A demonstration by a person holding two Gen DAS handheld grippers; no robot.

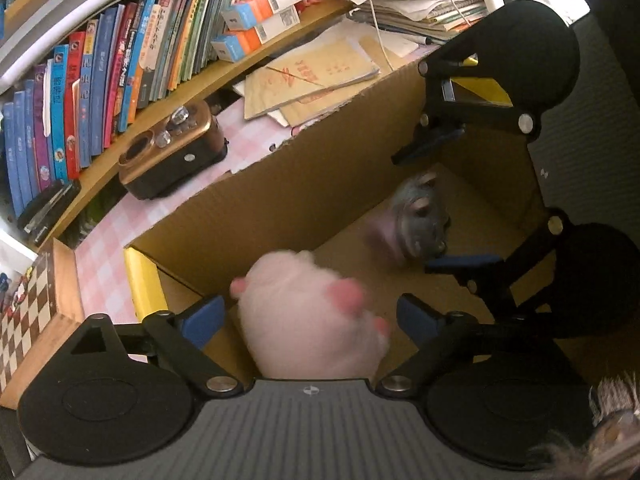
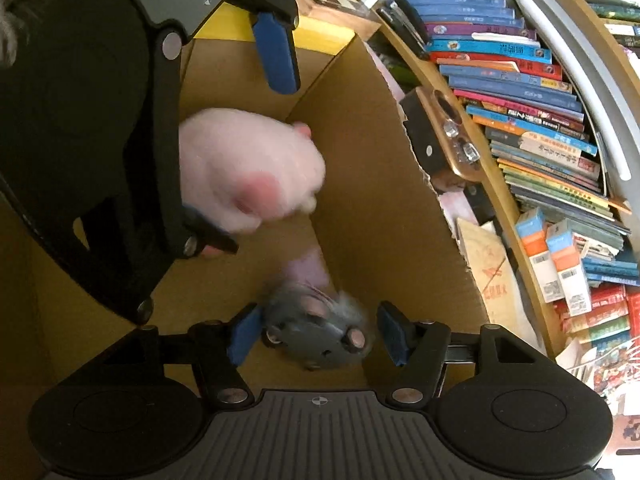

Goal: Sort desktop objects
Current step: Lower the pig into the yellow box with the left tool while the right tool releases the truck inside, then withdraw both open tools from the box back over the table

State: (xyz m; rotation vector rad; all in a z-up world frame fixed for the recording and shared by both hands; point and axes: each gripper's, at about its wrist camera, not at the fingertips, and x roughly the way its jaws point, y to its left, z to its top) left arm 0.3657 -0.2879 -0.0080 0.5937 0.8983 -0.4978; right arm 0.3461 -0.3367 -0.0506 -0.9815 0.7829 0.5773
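Note:
Both grippers hang over an open cardboard box [image 1: 256, 200], also in the right wrist view [image 2: 372, 184]. A pink plush toy [image 1: 312, 312] is blurred between the wide-open fingers of my left gripper [image 1: 310, 316], not touching either pad; it also shows in the right wrist view [image 2: 248, 164]. A grey plush toy [image 2: 316, 332] is blurred between the open fingers of my right gripper [image 2: 316, 334], apart from both pads; it also shows in the left wrist view [image 1: 420, 220], where my right gripper [image 1: 436, 204] reaches in from the right.
A brown-and-gold radio [image 1: 172, 148] stands on the pink checked desk behind the box. Rows of books [image 1: 100, 88] fill the shelf. Brown envelopes [image 1: 308, 80] and stacked papers [image 1: 420, 0] lie at the back. A chessboard [image 1: 24, 312] sits left.

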